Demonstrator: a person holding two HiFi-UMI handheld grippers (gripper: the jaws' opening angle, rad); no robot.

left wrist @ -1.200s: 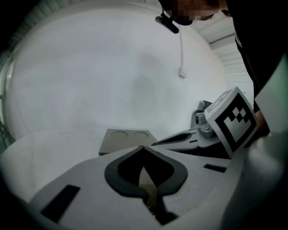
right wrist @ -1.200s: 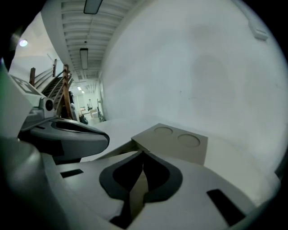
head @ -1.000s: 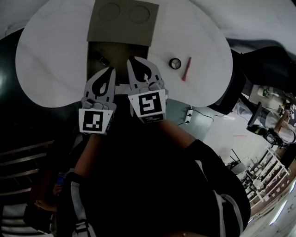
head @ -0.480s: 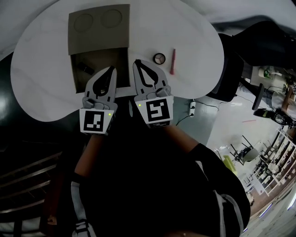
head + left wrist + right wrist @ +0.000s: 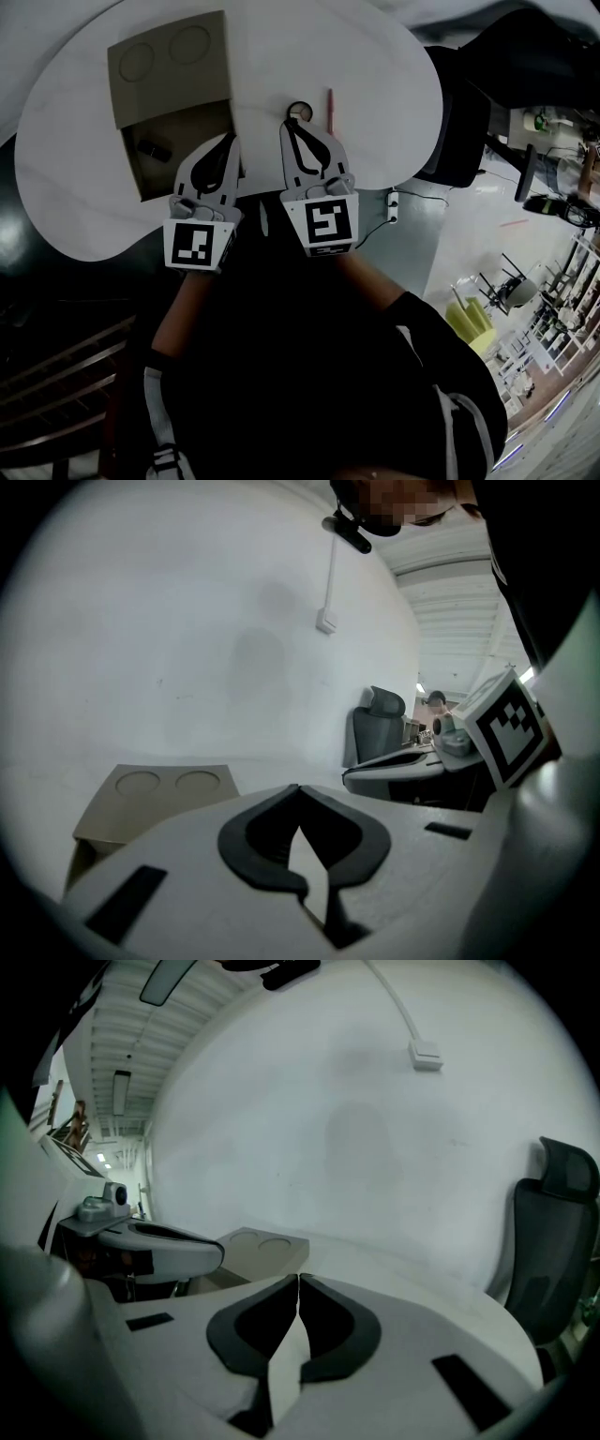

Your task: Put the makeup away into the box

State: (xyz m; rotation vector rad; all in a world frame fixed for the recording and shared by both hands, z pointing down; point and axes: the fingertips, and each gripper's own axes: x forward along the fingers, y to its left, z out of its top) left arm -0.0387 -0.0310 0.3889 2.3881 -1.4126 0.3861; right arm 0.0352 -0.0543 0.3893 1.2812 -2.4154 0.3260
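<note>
In the head view a brown cardboard box (image 5: 178,141) stands open at the back left of the white table (image 5: 375,75), its lid (image 5: 169,61) folded back. A small dark item (image 5: 150,147) lies inside. A round compact (image 5: 298,111) and a pink stick (image 5: 329,111) lie on the table to the right of the box. My left gripper (image 5: 228,141) is shut and empty at the box's right edge. Just short of the compact, my right gripper (image 5: 289,127) is also shut and empty. The left gripper view shows closed tips (image 5: 298,787) and the lid (image 5: 159,794); the right gripper view shows closed tips (image 5: 298,1277).
A dark office chair (image 5: 459,122) stands past the table's right edge, also in the right gripper view (image 5: 553,1241). A white power strip (image 5: 392,208) lies on the floor below the near table edge. The person's body fills the lower head view.
Both grippers have shifted right across the table, from over the open box toward the compact and pink stick. Both stayed shut and empty.
</note>
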